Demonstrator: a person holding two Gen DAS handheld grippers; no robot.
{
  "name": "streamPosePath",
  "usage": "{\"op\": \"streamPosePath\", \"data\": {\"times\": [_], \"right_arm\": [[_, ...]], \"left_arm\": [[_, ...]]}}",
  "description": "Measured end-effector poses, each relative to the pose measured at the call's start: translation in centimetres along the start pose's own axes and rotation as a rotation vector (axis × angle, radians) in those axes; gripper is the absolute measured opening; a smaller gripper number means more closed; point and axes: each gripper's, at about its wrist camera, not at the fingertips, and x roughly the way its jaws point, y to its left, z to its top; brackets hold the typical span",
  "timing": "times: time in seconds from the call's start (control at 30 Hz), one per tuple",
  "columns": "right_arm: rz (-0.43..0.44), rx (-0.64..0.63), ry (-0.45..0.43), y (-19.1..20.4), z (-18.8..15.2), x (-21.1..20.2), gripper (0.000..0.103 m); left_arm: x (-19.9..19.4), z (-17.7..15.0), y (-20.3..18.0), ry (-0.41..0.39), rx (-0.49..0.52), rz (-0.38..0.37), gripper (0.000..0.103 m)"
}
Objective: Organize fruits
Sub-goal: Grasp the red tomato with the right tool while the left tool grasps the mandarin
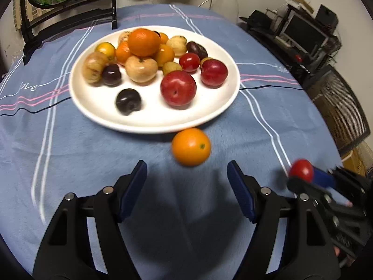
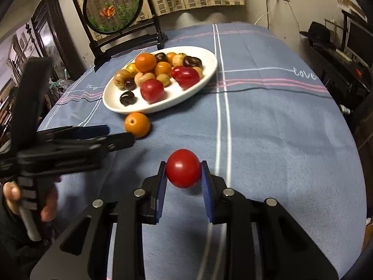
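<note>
A white plate holds several fruits: oranges, red plums, dark plums and tan fruits. It also shows in the right wrist view. A loose orange lies on the blue cloth just in front of the plate, and shows in the right wrist view. My left gripper is open and empty, a little short of that orange. My right gripper is shut on a small red fruit and holds it above the cloth, to the right of the left gripper; the fruit shows in the left wrist view.
The round table wears a blue striped cloth. A round fish picture on a black stand sits behind the plate. Dark shelves with electronics and a mesh chair stand to the right of the table.
</note>
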Motion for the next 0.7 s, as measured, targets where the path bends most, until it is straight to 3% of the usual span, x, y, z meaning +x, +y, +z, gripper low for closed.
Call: {"op": "streamPosePath", "data": {"times": [0.17,0.27,0.3,0.7], "right_arm": [[0.026,0.013,0.008,-0.8,-0.1,0.1,0.029],[0.038,0.012,0.019,-0.9,-0.1,0.4,0.029],[0.04,0.01,0.021,-0.8,0.0,0.4,0.029],[0.033,-0.046,0.02,3.5,1.0,-0.1,0.029]], "left_arm": [[1.8,0.9,-0.7,-0.008,-0.008,0.037,0.07],[2.2,1.0,-0.6,-0.015,-0.01,0.058,0.041],[2.1,1.2,-0.6,-0.012,-0.015,0.039,0.039],[-3.3,-1.8,2.2,-0.069,-0.075,-0.051,0.038]]}}
